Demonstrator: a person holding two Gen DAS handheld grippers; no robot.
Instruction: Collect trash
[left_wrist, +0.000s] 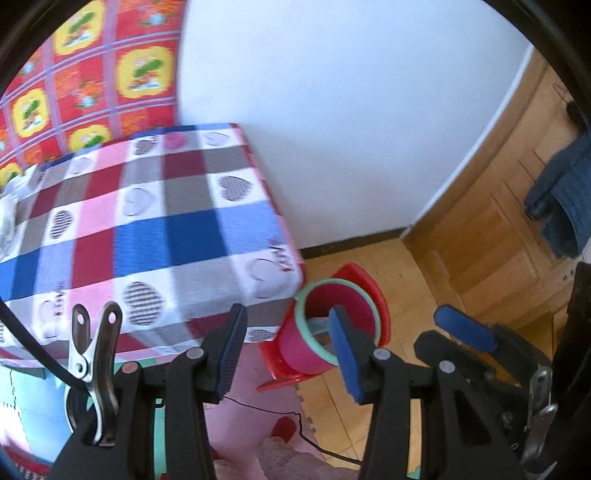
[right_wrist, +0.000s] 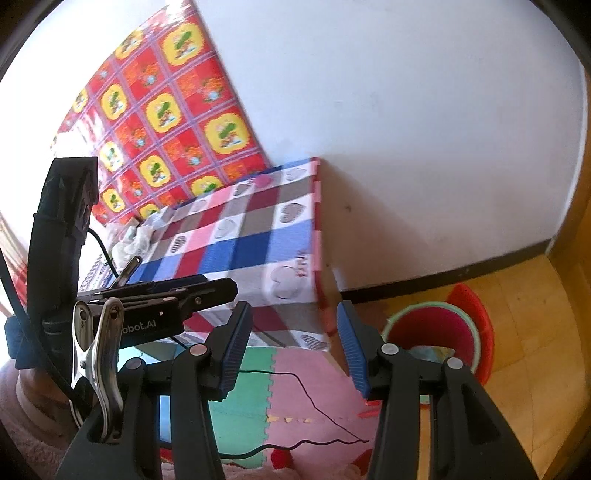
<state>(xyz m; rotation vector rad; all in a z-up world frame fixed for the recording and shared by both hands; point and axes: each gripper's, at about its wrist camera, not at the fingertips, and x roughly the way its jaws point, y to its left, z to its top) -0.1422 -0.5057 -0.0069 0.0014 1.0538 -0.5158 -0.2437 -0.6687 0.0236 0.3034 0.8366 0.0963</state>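
A pink bucket with a green rim (left_wrist: 325, 332) stands on a red plastic stool (left_wrist: 369, 284) beside the table; something pale lies inside it. In the right wrist view the bucket (right_wrist: 436, 328) sits low on the right. Crumpled white wrappers (right_wrist: 135, 236) lie at the far side of the checked tablecloth (right_wrist: 258, 236). My left gripper (left_wrist: 288, 350) is open and empty, hovering over the table corner and the bucket. My right gripper (right_wrist: 295, 350) is open too, nothing between its blue pads. The left gripper (right_wrist: 218, 290) shows side-on at the left.
The table with its heart-patterned checked cloth (left_wrist: 147, 229) stands against a white wall. A red and yellow patterned sheet (left_wrist: 92, 74) hangs behind it. Foam floor mats (right_wrist: 251, 398) carry a thin black cable (right_wrist: 314, 402). A wooden door (left_wrist: 498, 221) with blue clothing (left_wrist: 565, 192) stands right.
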